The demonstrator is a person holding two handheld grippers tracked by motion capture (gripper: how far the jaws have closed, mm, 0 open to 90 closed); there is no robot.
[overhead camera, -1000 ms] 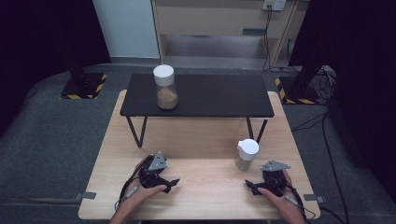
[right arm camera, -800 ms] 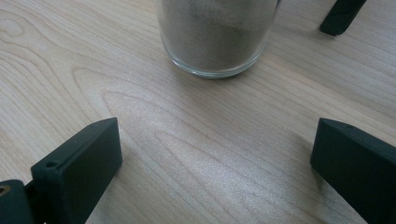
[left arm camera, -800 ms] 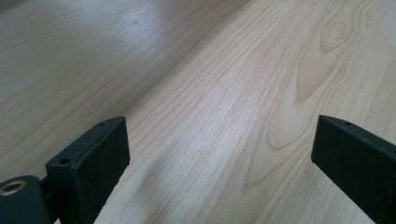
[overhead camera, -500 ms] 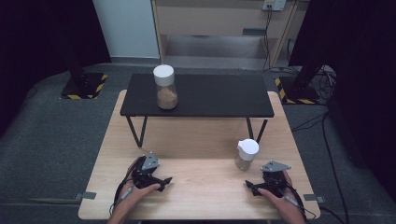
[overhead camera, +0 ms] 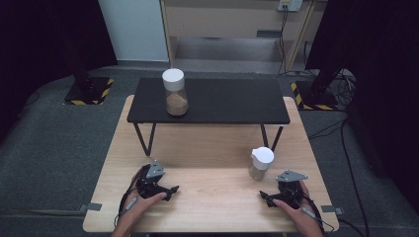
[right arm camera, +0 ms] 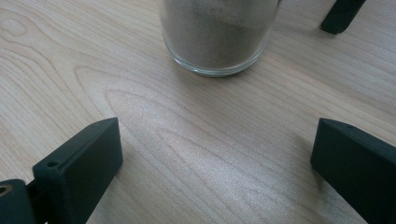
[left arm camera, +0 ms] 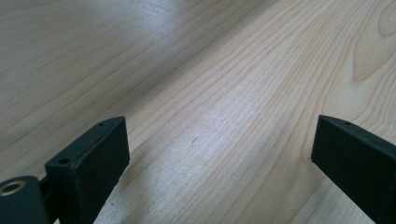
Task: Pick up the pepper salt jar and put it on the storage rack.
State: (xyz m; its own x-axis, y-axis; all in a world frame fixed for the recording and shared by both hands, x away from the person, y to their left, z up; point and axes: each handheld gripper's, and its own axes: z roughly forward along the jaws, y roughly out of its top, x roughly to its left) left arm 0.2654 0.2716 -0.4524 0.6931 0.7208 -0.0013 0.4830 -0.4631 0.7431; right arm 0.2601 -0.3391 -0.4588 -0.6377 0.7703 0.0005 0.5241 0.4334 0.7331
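Two glass jars with white lids hold brownish powder. The taller jar (overhead camera: 175, 93) stands on the black bench (overhead camera: 222, 106) at its left part. The smaller jar (overhead camera: 260, 163) stands on the wooden table (overhead camera: 207, 148) at the right; its base (right arm camera: 217, 35) shows just ahead of my right gripper (right arm camera: 217, 163), whose jaws are wide apart with nothing between them. In the high view my right gripper (overhead camera: 269, 196) rests on the table, near the front edge, below that jar. My left gripper (overhead camera: 168, 190) rests at the front left, open (left arm camera: 219, 163) over bare wood.
The black bench stands on thin legs (overhead camera: 143, 138) across the far half of the table. One bench foot (right arm camera: 341, 16) stands just right of the small jar. Grey floor surrounds the table, with stands on hazard-striped bases (overhead camera: 89, 91) behind.
My left gripper has shifted slightly to the left and nearer to the front edge. The right gripper and both jars have stayed put.
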